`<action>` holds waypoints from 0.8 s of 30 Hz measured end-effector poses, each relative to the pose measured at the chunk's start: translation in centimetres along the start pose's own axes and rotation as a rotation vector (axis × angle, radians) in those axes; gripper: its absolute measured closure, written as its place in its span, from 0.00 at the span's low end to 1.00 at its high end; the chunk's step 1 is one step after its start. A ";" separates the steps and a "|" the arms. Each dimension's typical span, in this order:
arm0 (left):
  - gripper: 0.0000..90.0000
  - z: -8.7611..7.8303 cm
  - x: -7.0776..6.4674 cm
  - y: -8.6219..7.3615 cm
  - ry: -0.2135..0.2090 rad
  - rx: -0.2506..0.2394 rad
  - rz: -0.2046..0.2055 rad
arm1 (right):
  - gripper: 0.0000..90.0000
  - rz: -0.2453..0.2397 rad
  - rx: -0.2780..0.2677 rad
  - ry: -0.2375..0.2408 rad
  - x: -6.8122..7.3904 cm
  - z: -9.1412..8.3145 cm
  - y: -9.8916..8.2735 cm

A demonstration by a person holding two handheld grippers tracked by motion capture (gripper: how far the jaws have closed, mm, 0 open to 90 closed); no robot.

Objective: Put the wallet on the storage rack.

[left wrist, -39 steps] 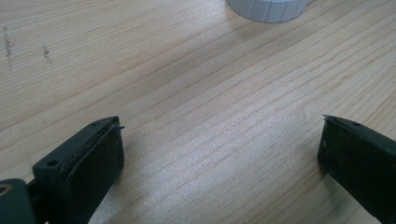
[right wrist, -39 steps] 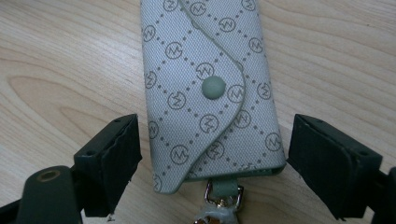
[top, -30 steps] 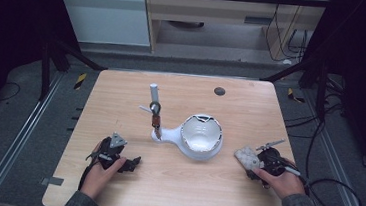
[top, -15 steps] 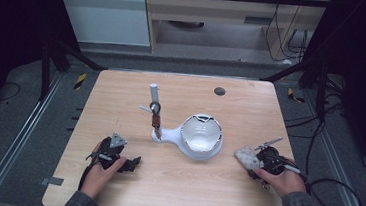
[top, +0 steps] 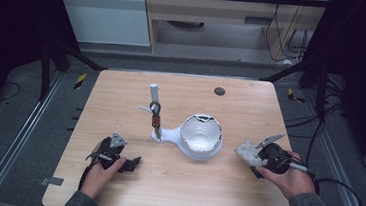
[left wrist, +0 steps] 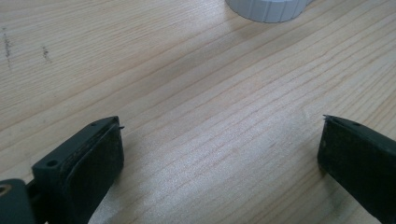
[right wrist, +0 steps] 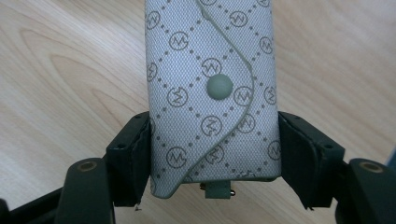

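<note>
My right gripper is shut on a small grey patterned pouch with a snap button; its jaws press both sides of the pouch. From above, the pouch sticks out of the right gripper toward the left, just right of a white bowl-shaped device. My left gripper rests at the table's front left, held by a hand. Its jaws stand wide apart over bare wood in the left gripper view, with nothing between them.
A white cylinder, a ring-shaped key holder with a brown strap and a white handle lie left of the bowl. A dark round disc sits near the far edge of the wooden table. A white ribbed rim shows far ahead.
</note>
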State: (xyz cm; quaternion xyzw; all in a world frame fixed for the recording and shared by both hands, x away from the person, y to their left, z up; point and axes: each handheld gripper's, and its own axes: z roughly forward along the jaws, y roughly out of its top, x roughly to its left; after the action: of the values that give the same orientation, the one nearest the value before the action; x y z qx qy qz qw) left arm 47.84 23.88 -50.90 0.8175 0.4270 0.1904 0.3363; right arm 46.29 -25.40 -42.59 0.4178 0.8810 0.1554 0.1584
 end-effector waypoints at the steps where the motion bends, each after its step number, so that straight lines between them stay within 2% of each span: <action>1: 0.00 0.0 0.0 0.0 0.000 0.000 0.001 | 0.35 -0.017 0.000 -0.008 0.2 -0.4 0.2; 5: 0.00 0.0 0.0 0.0 -0.001 0.000 0.001 | 0.36 -0.086 -0.008 -0.035 0.9 -1.5 1.3; 10: 0.00 0.0 0.0 0.0 -0.002 0.000 0.001 | 0.36 -0.145 -0.012 -0.056 1.8 -2.8 2.6; 24: 0.00 0.0 -0.1 0.0 -0.004 0.000 0.002 | 0.36 -0.261 -0.020 -0.066 3.4 -4.9 6.4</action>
State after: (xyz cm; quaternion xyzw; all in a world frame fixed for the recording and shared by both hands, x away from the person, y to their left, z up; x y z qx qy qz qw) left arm 47.78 23.84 -50.91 0.8181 0.4257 0.1893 0.3371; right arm 46.63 -19.58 -36.11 0.3031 0.9205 0.1285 0.2106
